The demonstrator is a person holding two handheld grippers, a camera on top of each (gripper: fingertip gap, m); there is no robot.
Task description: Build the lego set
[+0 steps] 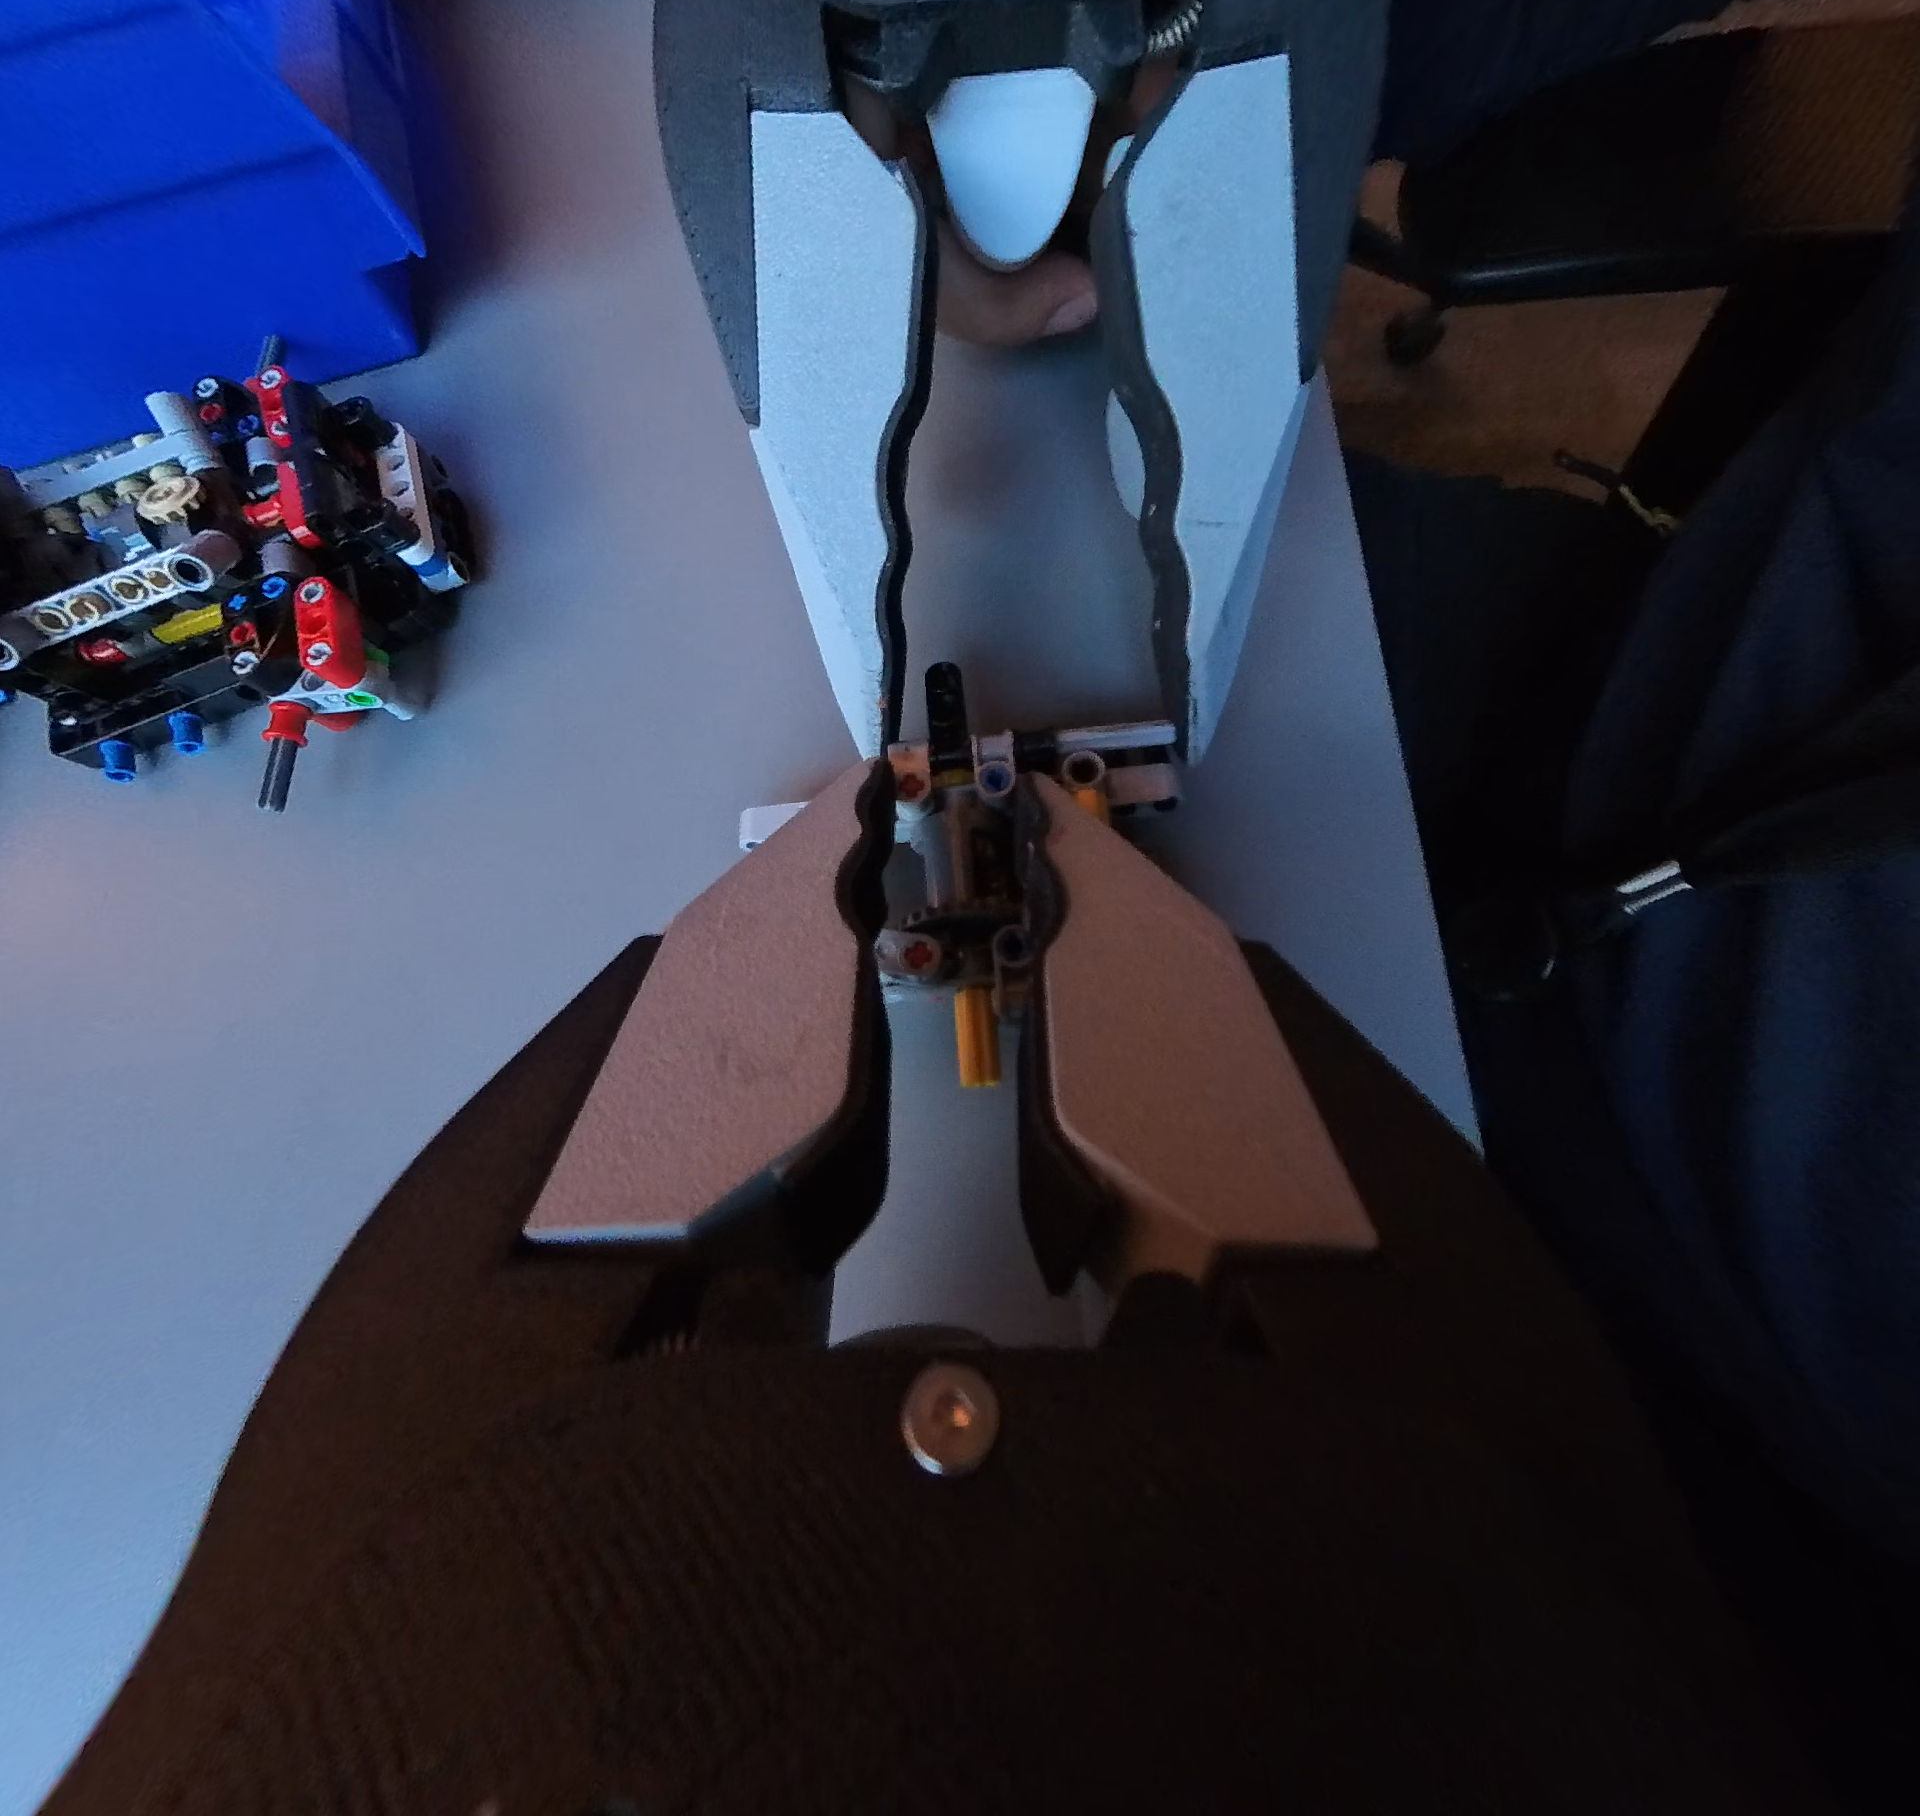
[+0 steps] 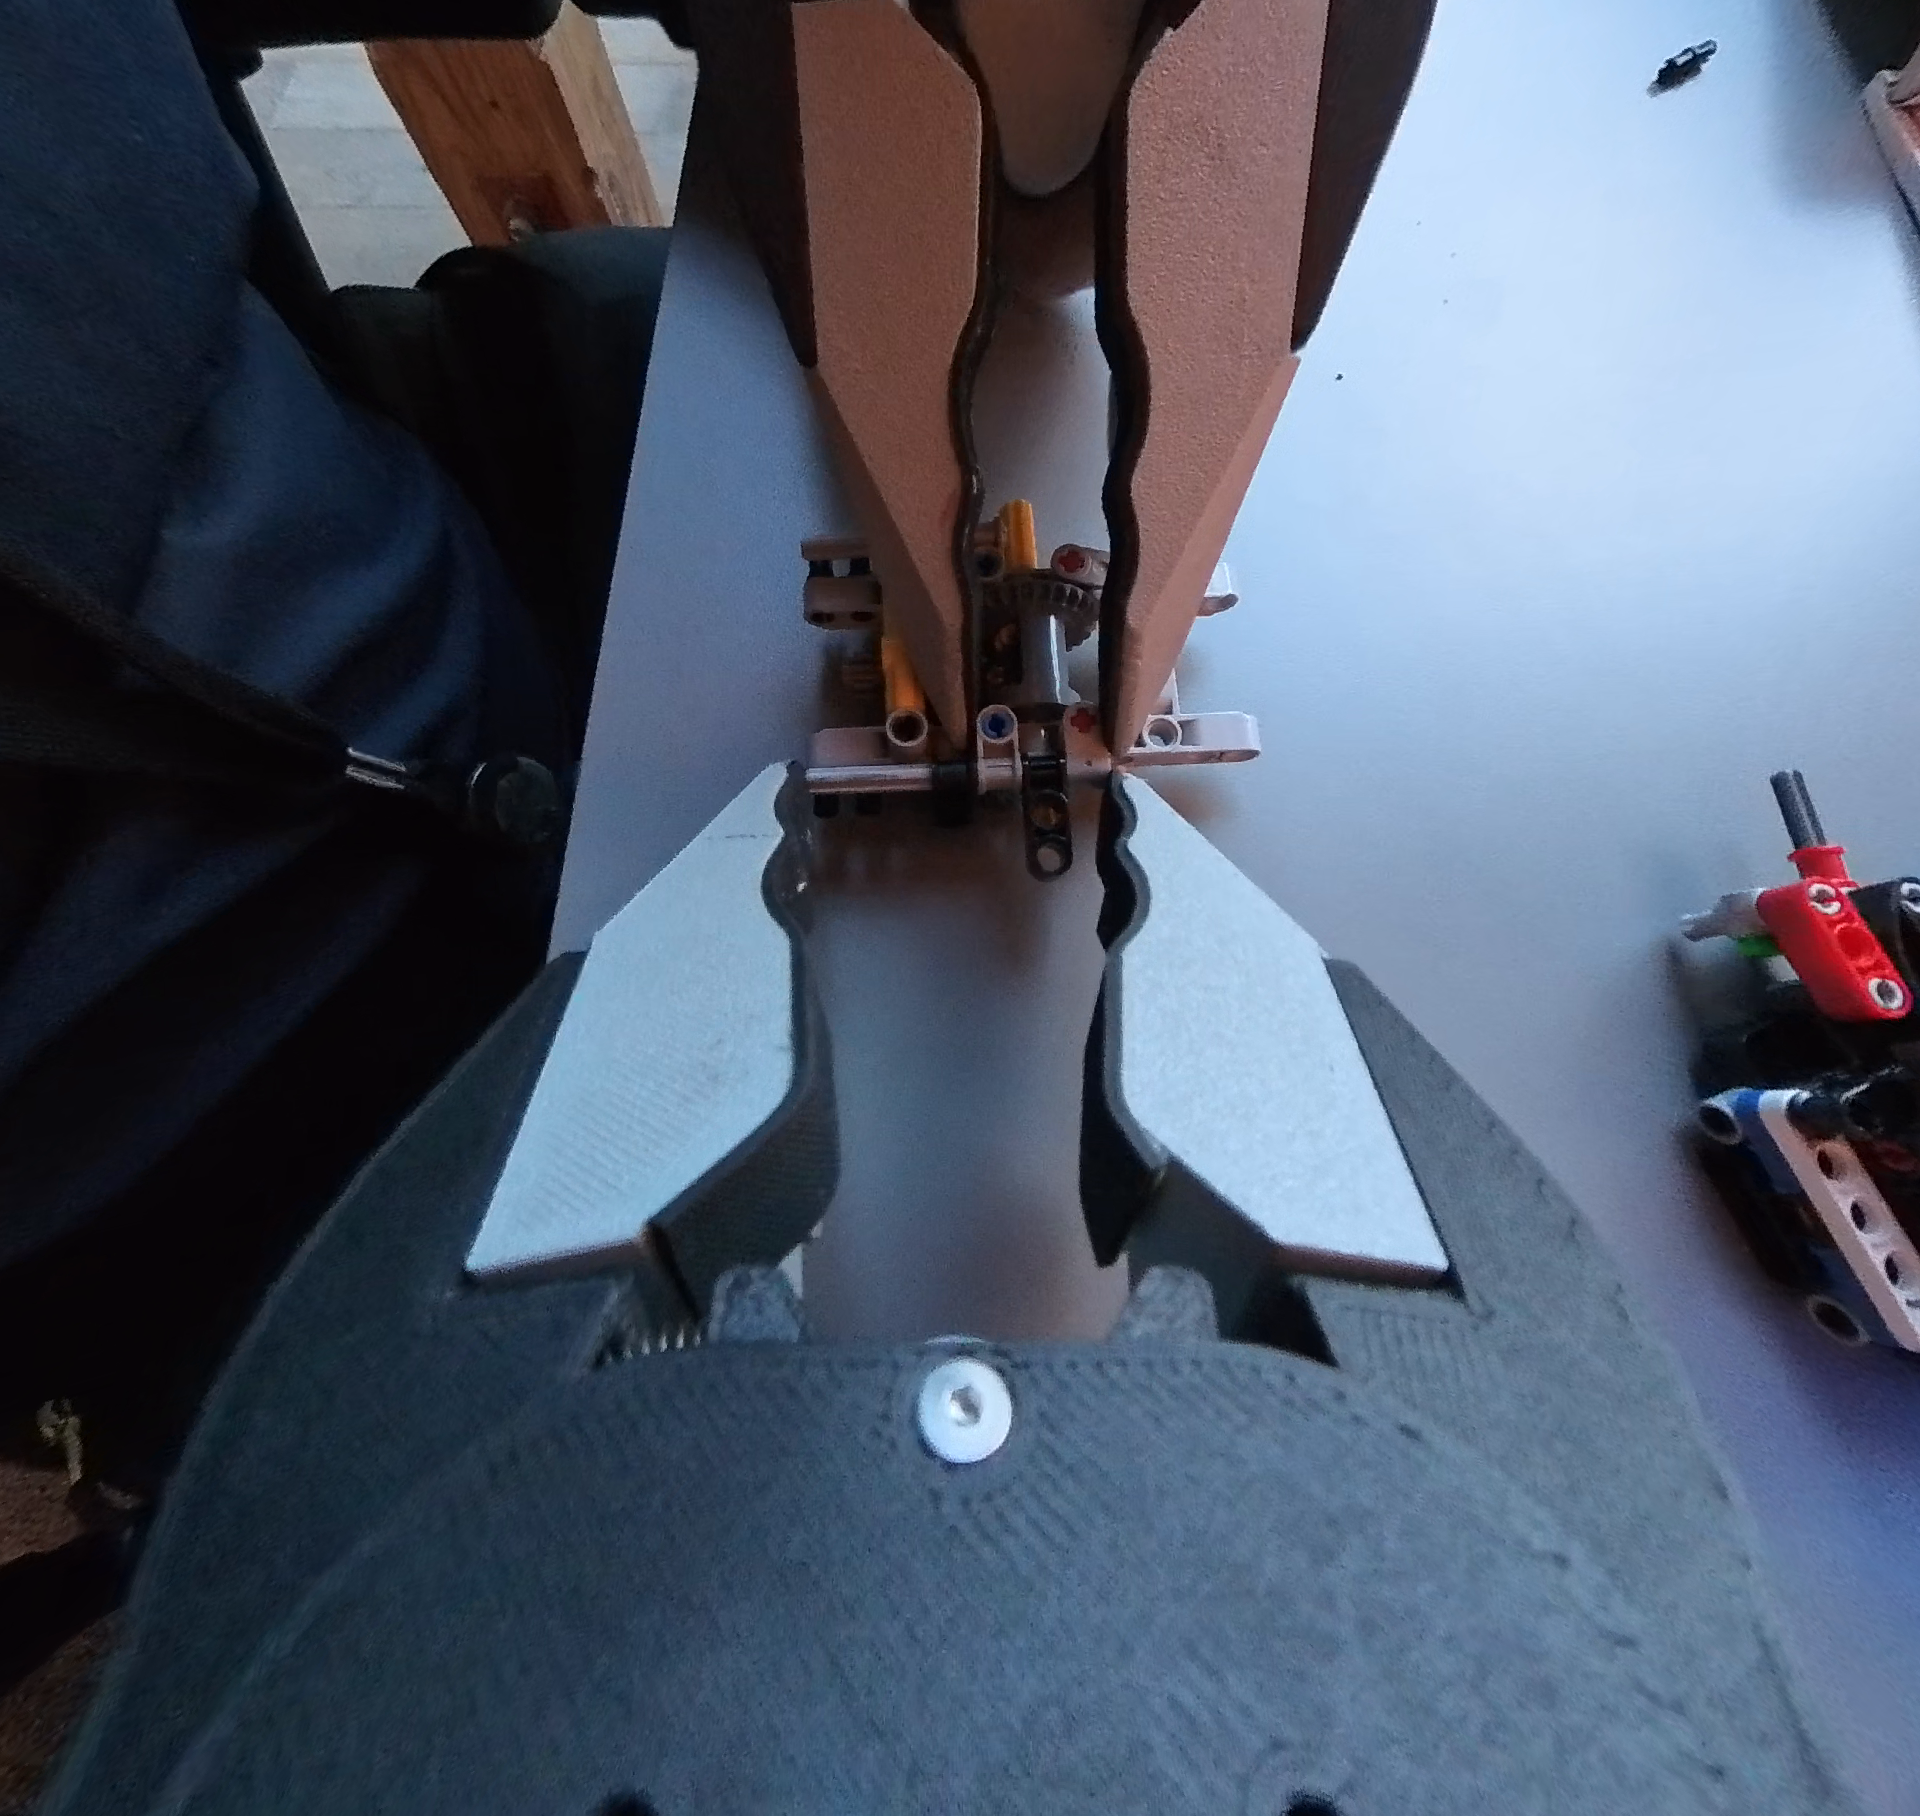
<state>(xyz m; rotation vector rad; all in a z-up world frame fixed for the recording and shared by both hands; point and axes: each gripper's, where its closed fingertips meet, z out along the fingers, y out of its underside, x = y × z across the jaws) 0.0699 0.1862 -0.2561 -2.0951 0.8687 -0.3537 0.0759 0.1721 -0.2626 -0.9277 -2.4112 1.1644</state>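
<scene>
1. At the centre of the left wrist view, the left gripper (image 1: 961, 790) is clamped on a small grey brick-built assembly (image 1: 951, 893), one tan finger pressed against each flank. The assembly sits low over the pale table (image 1: 416, 935), but I can't tell if it rests on it.
2. Opposite it, the right gripper (image 2: 951, 800) has its jaws standing wide, one grey tip at each end of the assembly's front cross bar (image 2: 883, 777). I cannot tell whether those tips press on the bar or only bracket it.
3. My first worry is the thin overlap. Only the very tips of the right gripper reach the bar, so a squeeze could skid off an end and flick the piece round.
4. With two grips on one small build, any twist or pull between my hands could pop a pin joint. The loose black link (image 2: 1047, 821) and the yellow axle (image 1: 977, 1034) at the lower centre look the likeliest to go.
5. The table edge runs just beside the assembly, towards the right of the left wrist view, so anything that slips there probably goes to the floor.
6. The larger model (image 1: 239, 561) and blue bin (image 1: 187, 156) at the left lie well apart, so I see no risk of collision there.
</scene>
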